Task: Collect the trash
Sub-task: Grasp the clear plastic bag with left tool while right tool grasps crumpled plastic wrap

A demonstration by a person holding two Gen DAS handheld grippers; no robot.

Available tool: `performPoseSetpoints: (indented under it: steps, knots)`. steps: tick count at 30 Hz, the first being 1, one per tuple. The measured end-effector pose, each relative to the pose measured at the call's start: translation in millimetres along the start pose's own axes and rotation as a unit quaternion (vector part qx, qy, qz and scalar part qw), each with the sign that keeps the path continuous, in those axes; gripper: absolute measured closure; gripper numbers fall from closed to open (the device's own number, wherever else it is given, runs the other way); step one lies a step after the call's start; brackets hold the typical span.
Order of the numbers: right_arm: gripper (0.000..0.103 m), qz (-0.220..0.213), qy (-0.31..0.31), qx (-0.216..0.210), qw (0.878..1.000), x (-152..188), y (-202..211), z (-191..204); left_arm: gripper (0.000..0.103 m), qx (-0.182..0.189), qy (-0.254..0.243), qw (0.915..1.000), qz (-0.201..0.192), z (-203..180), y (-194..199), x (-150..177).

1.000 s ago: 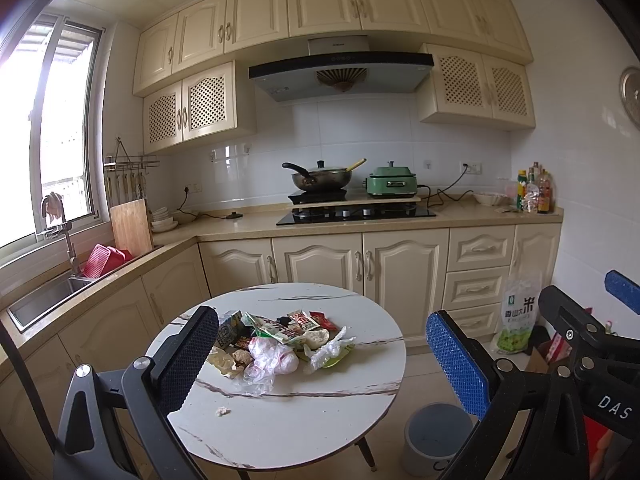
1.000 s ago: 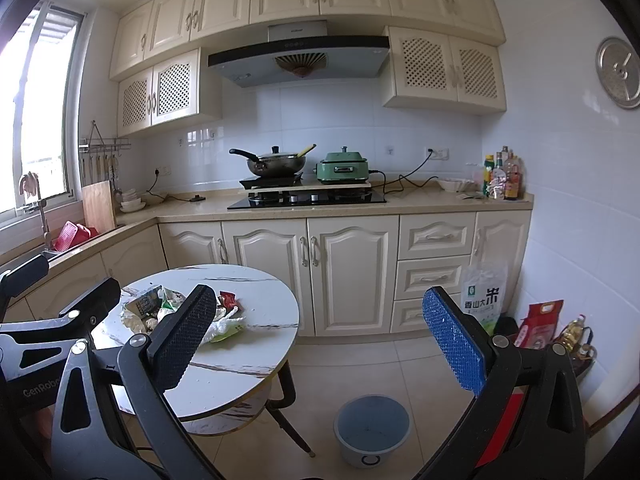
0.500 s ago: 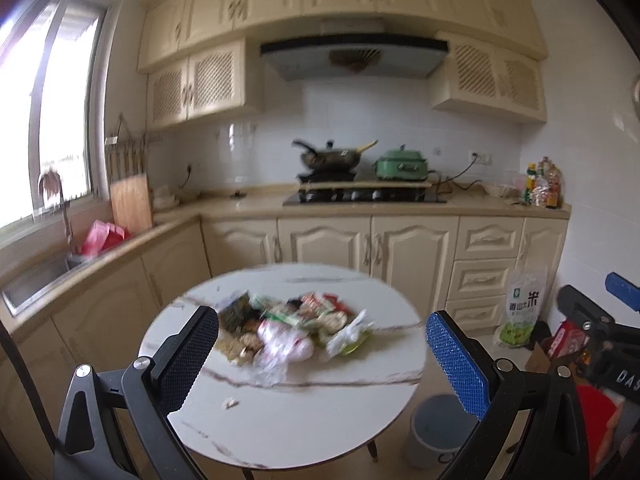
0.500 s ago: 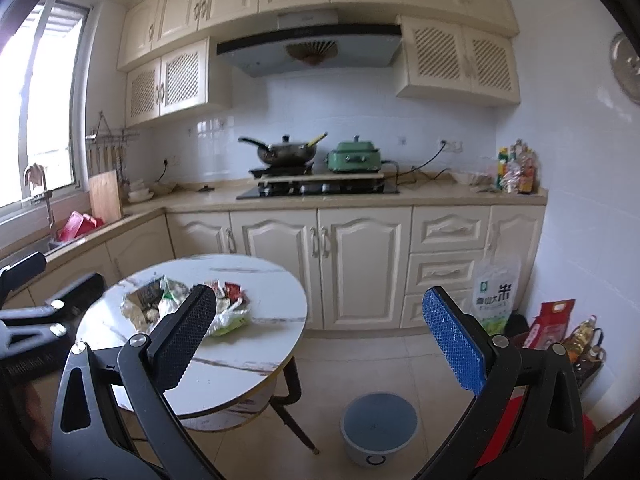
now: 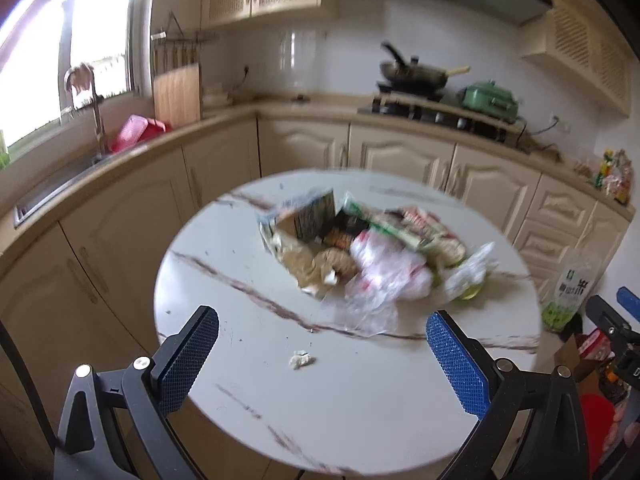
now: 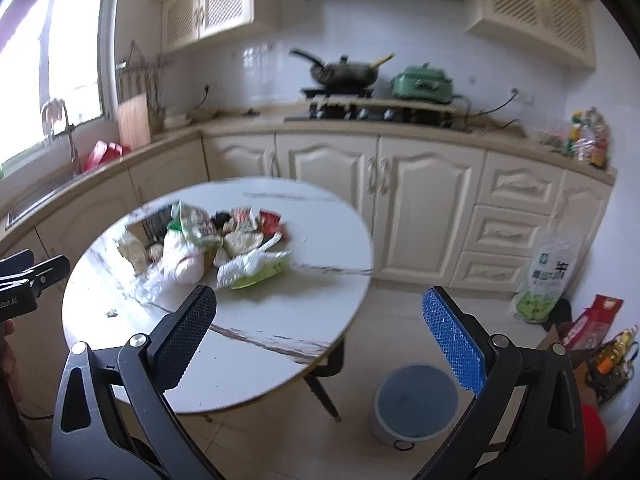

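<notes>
A heap of trash (image 5: pixel 360 248) lies on the round white marbled table (image 5: pixel 360 400): wrappers, a torn carton, crumpled plastic bags. A small paper scrap (image 5: pixel 301 360) lies apart, nearer me. My left gripper (image 5: pixel 322 360) hangs open over the table's near side, short of the heap, holding nothing. In the right wrist view the trash heap (image 6: pixel 212 248) sits on the table (image 6: pixel 280 320) to the left, and my right gripper (image 6: pixel 320 340) is open and empty above the table's right edge. A grey bin (image 6: pixel 416 404) stands on the floor below it.
Cream kitchen cabinets (image 6: pixel 420 208) run behind the table, with a stove and wok (image 6: pixel 344 72). A sink (image 5: pixel 60 184) is at the left. A rice bag (image 6: pixel 548 280), bottles and boxes (image 6: pixel 596 320) stand on the floor at the right.
Both grippers have moved forward and tilted down toward the table; the trash heap looks larger and nearer. Both stay open and empty.
</notes>
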State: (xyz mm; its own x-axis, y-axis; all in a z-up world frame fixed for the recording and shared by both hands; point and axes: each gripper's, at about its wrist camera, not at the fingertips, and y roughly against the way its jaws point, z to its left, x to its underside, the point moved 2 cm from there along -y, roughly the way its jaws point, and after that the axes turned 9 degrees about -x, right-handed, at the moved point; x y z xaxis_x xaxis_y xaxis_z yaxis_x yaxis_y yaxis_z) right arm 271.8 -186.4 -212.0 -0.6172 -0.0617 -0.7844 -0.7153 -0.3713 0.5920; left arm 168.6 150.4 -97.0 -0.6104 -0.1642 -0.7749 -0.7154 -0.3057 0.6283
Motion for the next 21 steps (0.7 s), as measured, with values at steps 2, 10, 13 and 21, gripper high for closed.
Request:
performPoseSetpoints:
  steps: [2, 10, 13, 21]
  knots:
    - [0.000, 0.018, -0.003, -0.013, 1.000, 1.5, -23.6, 1.4, 0.001, -0.011, 0.001, 0.9997, 0.020, -3.1, -25.7, -6.2]
    - [0.000, 0.058, -0.016, -0.030, 0.998, 2.4, -86.6, -2.5, 0.001, 0.021, -0.022, 0.9971, 0.070, -39.9, -110.2, -31.2]
    - [0.000, 0.062, -0.021, -0.030, 0.997, -2.2, -99.0, -7.9, 0.001, 0.050, -0.018, 0.9952, 0.082, -56.5, -135.6, -39.7]
    - [0.000, 0.063, -0.035, -0.026, 0.997, -9.0, -112.8, -23.1, 0.001, 0.038, -0.019, 0.9926, 0.113, -84.3, -188.0, -61.0]
